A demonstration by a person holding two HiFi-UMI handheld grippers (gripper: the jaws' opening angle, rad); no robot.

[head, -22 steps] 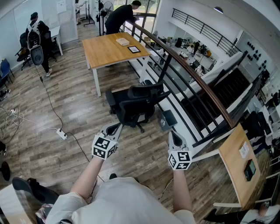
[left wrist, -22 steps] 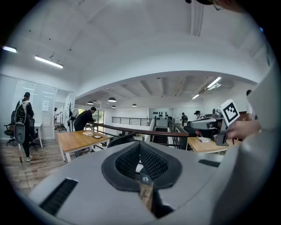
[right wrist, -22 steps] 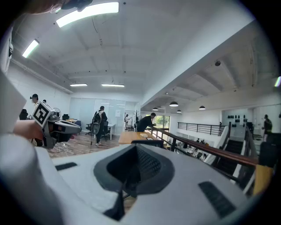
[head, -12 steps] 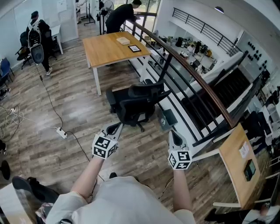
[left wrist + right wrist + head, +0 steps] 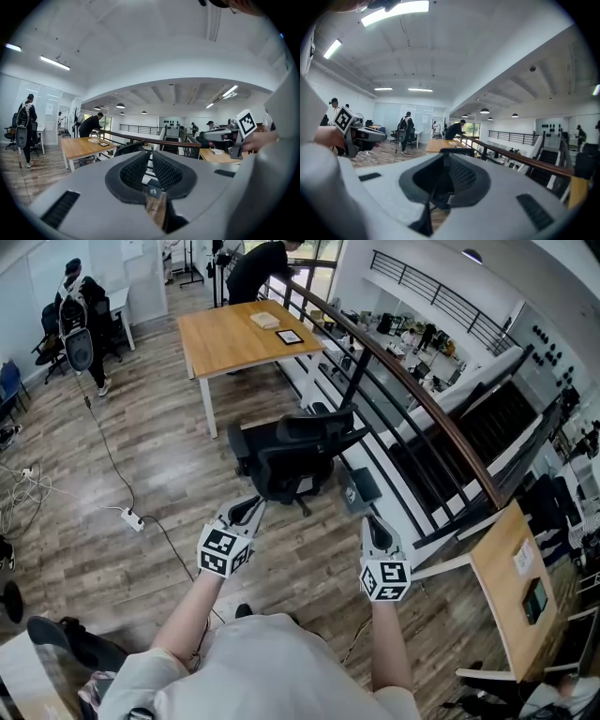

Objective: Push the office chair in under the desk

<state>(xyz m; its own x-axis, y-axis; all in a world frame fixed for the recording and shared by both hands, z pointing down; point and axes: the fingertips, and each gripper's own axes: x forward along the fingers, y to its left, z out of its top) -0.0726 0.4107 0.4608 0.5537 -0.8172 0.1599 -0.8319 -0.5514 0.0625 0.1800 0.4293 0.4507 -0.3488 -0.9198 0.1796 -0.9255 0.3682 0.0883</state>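
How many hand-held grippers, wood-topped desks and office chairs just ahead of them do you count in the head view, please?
Hand-held grippers: 2, the left hand-held gripper and the right hand-held gripper
Office chair: 1
Wood-topped desks: 2, the far desk and the near desk on the right
Total: 5

Colours in front of you
Your chair (image 5: pixel 292 460) is black; the desk (image 5: pixel 239 338) has a light wood top and white legs. The floor (image 5: pixel 159 474) shows grey-brown planks. The left gripper (image 5: pixel 251 509) and right gripper (image 5: pixel 372 524) are grey, with black-and-white square markers; the rail (image 5: pixel 412 395) is brown.
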